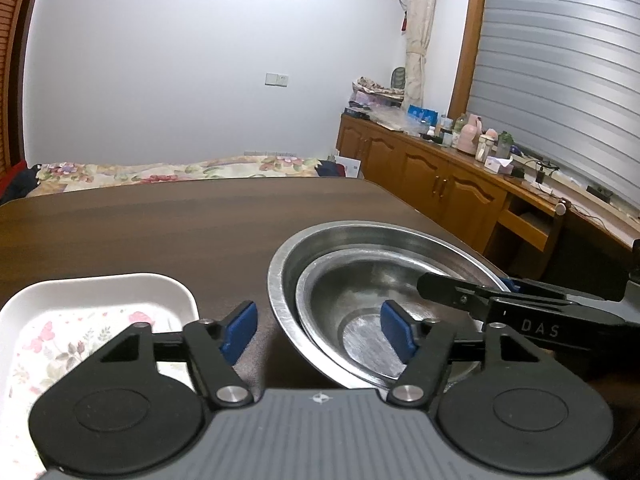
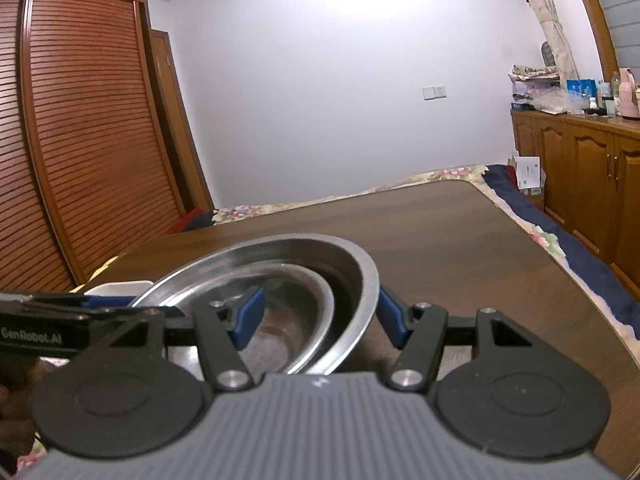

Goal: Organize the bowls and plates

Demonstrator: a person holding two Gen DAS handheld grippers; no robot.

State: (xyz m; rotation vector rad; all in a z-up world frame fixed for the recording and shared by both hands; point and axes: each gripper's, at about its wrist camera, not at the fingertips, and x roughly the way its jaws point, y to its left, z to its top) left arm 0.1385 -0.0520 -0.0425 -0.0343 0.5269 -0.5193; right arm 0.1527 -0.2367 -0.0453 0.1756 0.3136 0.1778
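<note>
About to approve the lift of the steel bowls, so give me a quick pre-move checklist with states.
1. Small steel bowl nested inside large steel bowl: ok, though it sits off-centre, toward the near-left side.
2. Left tool straddling the bowls' left rim, one pad inside, one outside: ok.
3. Right tool straddling the right rim likewise: ok.
4. Pads pressing the rims: not ok, gaps show on both tools; both read as open.
5. White floral tray apart from the bowls: ok, bare table between them.
6. Large bowl flat on the table: cannot tell, its base is hidden.
</note>
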